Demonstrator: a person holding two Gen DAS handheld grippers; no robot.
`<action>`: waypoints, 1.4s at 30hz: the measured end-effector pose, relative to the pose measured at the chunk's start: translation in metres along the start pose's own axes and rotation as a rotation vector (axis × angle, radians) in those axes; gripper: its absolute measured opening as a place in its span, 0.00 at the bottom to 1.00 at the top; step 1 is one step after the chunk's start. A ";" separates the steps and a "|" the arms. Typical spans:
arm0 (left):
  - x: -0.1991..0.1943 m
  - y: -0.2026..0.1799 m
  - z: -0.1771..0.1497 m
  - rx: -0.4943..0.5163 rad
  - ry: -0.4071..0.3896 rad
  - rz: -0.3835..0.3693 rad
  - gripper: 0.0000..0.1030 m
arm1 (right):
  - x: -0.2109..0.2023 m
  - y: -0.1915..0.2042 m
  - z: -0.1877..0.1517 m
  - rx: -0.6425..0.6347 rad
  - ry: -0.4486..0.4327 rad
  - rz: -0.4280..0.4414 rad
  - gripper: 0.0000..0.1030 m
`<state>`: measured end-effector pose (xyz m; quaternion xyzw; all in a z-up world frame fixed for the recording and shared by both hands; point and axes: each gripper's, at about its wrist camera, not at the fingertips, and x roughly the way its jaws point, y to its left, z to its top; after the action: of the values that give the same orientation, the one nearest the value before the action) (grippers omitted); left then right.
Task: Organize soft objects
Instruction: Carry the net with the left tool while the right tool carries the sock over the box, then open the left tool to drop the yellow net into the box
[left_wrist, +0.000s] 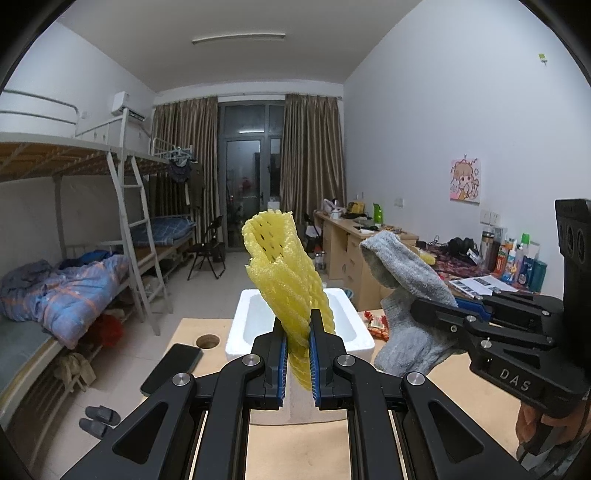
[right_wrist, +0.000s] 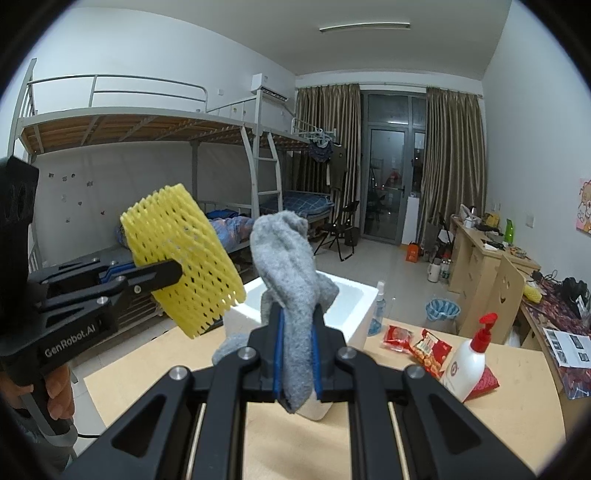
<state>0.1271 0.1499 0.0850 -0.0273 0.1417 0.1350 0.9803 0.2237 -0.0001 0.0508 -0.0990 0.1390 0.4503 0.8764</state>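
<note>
My left gripper (left_wrist: 297, 325) is shut on a yellow foam net sleeve (left_wrist: 284, 273) and holds it upright above the table, just in front of a white foam box (left_wrist: 236, 332). My right gripper (right_wrist: 295, 321) is shut on a grey sock (right_wrist: 288, 258), also lifted above the table near the white foam box (right_wrist: 360, 306). In the left wrist view the right gripper (left_wrist: 436, 314) with the sock (left_wrist: 406, 291) is to the right. In the right wrist view the left gripper (right_wrist: 177, 273) with the yellow sleeve (right_wrist: 184, 254) is to the left.
A wooden table (left_wrist: 295, 450) carries a black phone (left_wrist: 171, 367) and a round hole (left_wrist: 208, 340) at left. Red snack packets (right_wrist: 428, 347), a white pump bottle (right_wrist: 469, 365) and a spray bottle (right_wrist: 377, 310) stand on the table's right side. Bunk beds are on the left, desks on the right.
</note>
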 end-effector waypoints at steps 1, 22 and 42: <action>0.004 0.001 0.001 -0.001 0.003 -0.001 0.10 | 0.003 -0.002 0.001 0.007 0.004 0.006 0.15; 0.066 0.017 0.022 0.011 0.022 0.010 0.10 | 0.043 -0.011 0.011 -0.015 0.034 -0.002 0.15; 0.160 0.024 0.025 0.000 0.129 -0.037 0.10 | 0.084 -0.037 0.017 -0.033 0.077 -0.015 0.15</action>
<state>0.2750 0.2162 0.0627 -0.0384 0.2042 0.1146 0.9714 0.3035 0.0475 0.0408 -0.1318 0.1645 0.4417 0.8721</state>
